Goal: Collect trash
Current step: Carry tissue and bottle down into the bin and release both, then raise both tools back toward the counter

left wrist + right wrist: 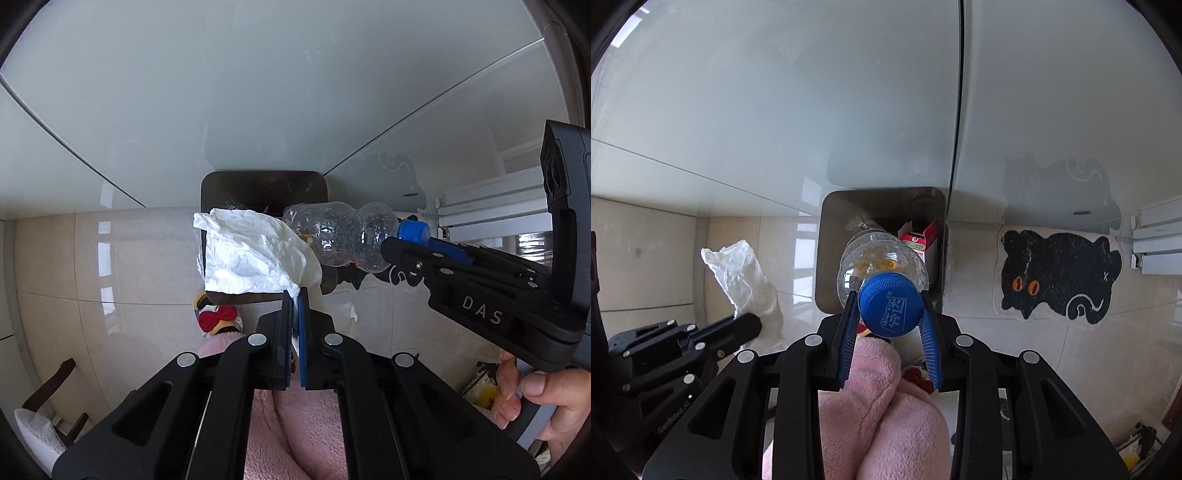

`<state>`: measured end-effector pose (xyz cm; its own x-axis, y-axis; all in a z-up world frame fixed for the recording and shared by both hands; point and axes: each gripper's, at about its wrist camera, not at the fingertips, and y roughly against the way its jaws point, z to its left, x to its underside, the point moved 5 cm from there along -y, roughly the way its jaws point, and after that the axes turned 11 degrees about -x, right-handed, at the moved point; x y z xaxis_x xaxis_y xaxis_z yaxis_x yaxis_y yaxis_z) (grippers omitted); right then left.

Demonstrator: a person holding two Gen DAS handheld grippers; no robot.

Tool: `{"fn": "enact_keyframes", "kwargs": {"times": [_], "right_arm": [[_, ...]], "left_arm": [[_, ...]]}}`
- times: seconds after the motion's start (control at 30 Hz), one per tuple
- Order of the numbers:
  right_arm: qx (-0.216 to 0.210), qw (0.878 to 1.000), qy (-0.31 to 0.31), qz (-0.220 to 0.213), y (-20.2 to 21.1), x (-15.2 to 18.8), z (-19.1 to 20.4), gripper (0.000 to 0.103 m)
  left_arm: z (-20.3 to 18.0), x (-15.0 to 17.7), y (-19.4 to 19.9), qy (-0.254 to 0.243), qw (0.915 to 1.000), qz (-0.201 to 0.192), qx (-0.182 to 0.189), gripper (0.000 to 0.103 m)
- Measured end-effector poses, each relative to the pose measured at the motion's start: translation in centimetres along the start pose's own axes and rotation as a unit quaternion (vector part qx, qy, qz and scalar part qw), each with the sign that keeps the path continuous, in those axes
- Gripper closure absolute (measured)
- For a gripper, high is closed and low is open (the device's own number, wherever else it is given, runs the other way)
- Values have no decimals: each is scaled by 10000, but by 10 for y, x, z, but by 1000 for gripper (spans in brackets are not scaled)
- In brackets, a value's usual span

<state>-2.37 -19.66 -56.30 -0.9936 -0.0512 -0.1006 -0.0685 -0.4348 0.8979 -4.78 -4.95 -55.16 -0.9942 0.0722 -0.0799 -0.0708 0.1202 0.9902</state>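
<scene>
Above bin (pixel 827 258), both hand-held grippers downward-tilted.

The right gripper (pixel 391 245) body reads "DAS"; the left gripper (pixel 753 323) body reads "GenRobot.AI"; the bottle cap (pixel 890 311) bears white Chinese characters.

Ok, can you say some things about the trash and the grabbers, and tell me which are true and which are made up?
1. The right gripper holds a plastic bottle by its blue cap. True.
2. The left gripper is open and empty. False: it is shut on a crumpled white tissue.
3. The trash bin below already has rubbish inside. True.
4. The cat on the floor mat is white. False: it is black with orange eyes.
</scene>
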Motion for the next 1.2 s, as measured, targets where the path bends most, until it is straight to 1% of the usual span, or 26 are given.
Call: {"fn": "enact_keyframes", "kwargs": {"times": [0.23,0.3,0.37,0.43,0.47,0.5,0.53,0.57,0.6,0.63,0.67,0.7,0.73,0.77,0.8,0.83,0.87,0.9,0.93,0.97,1.0,1.07,1.1,1.13,1.2], "right_arm": [[-32,9997,-230,123,-27,-17,1,70],[4,9996,-242,144,-30,-22,4,69],[-10,9995,-314,99,-30,-26,4,68],[-49,9993,-370,53,-28,-30,5,68],[-41,9993,-371,27,-27,-32,6,68],[-31,9993,-371,7,-26,-35,7,66],[-37,9993,-378,-9,-25,-36,7,60],[-41,9992,-394,-33,-24,-38,7,55],[-41,9991,-408,-65,-21,-39,7,54],[-29,9991,-418,-97,-19,-39,7,52],[-12,9990,-427,-119,-16,-39,6,46],[2,9989,-446,-143,-13,-39,6,43],[7,9987,-468,-178,-9,-39,6,38],[-4,9986,-481,-223,-3,-38,6,36],[-6,9985,-483,-258,3,-38,7,34],[1,9984,-489,-298,10,-37,8,32],[-2,9982,-500,-343,16,-36,8,29],[-7,9980,-510,-384,24,-36,10,28],[-8,9978,-512,-426,32,-34,10,26],[-12,9976,-510,-472,40,-33,11,25],[-33,9973,-517,-515,48,-31,13,22],[-87,9964,-557,-638,67,-26,14,12],[-117,9956,-582,-731,78,-24,14,10],[-150,9947,-613,-815,89,-21,16,4],[-170,9927,-682,-983,113,-16,19,4]], "left_arm": [[4,1,-31,30,9996,280,63,101],[4,-1,-35,57,9994,320,90,99],[9,-5,-37,118,9994,310,118,98],[9,-6,-35,134,9993,320,118,91],[10,-7,-34,127,9994,307,107,83],[10,-8,-33,118,9995,290,97,74],[10,-9,-31,121,9995,264,89,70],[10,-10,-28,128,9996,239,78,62],[10,-10,-26,133,9996,219,69,59],[11,-11,-24,133,9997,217,60,58],[11,-10,-21,138,9997,218,47,52],[12,-10,-17,141,9997,198,36,44],[12,-10,-13,137,9998,163,24,41],[11,-9,-8,130,9998,135,14,34],[10,-9,-3,127,9998,118,20,30],[11,-10,2,127,9999,106,28,29],[11,-9,8,134,9999,92,22,25],[12,-11,12,153,9999,73,17,19],[13,-13,19,183,9998,34,9,15],[15,-13,27,216,9998,-18,-16,9],[15,-13,36,244,9997,-62,-19,8],[13,-12,56,253,9996,-120,-1,8],[13,-12,67,234,9995,-187,-53,8],[13,-12,77,199,9993,-256,-176,8],[11,-12,99,25,9985,-407,-360,8]]}}
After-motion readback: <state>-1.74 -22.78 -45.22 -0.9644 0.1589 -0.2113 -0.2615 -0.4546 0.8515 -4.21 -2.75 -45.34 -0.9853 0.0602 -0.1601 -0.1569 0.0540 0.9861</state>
